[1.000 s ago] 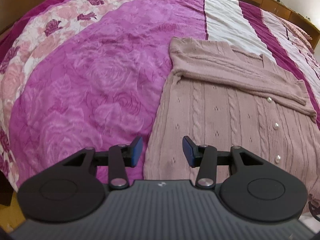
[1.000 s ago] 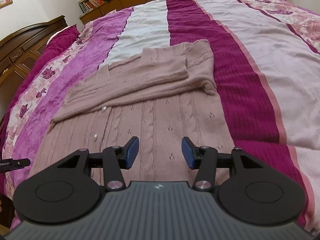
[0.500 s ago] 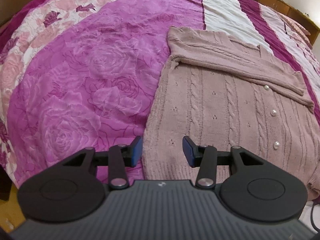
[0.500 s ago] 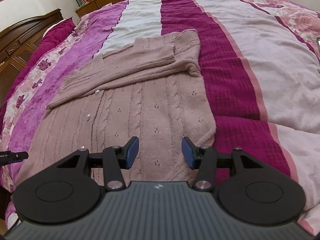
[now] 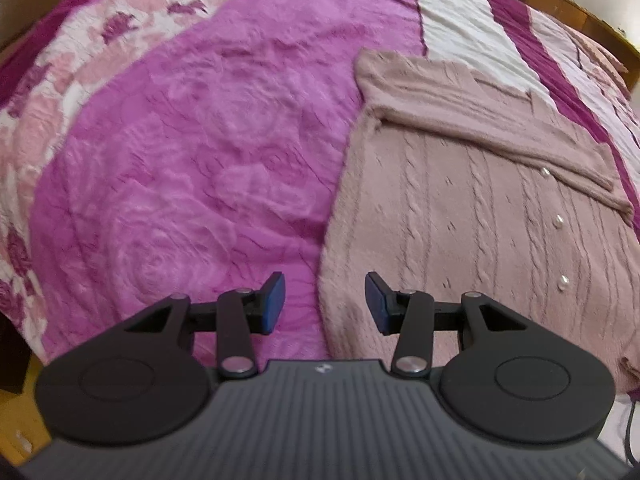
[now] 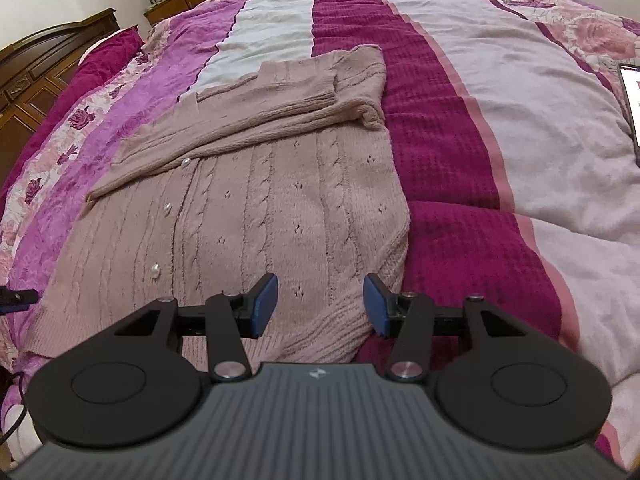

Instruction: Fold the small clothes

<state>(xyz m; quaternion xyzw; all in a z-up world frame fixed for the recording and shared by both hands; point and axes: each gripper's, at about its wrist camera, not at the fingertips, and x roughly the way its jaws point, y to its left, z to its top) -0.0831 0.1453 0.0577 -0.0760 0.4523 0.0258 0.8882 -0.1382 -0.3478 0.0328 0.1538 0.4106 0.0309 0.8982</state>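
Knit: dusty-pink cable-knit cardigan (image 6: pixel 256 208) lies flat and face-up on the bed, pearl buttons (image 6: pixel 154 270) down its front, both sleeves (image 6: pixel 256 120) already folded across the chest
Hem: near edge of the cardigan, the ribbed hem (image 6: pixel 320 340), lies nearest me, its two corners still flat on the cover
What changed: over the last second both my claws have come down and in toward the hem; the cardigan itself has not shifted, it only fills more of each view
Left claw: my left gripper (image 5: pixel 325 304) hangs spread, holding nothing, straddling the cardigan's left side edge (image 5: pixel 328 240), one pad over the quilt and one over the knit
Right claw: my right gripper (image 6: pixel 320 304) is likewise spread and empty, over the right hem corner, its right pad (image 6: pixel 376 308) at the cardigan's edge
Contact: I cannot tell whether any pad touches the fabric yet
Meaning for the task: I judge I'm lined up to pinch both hem corners and carry the lower half up over the sleeves; that fold is not yet begun
Risk: loose knit may stretch or drag unevenly if one corner is caught before the other
Surroundings: magenta rose-pattern quilt (image 5: pixel 180 160) on the left, striped crimson, pink and white cover (image 6: pixel 460 140) on the right, dark wooden headboard (image 6: pixel 44 64) beyond
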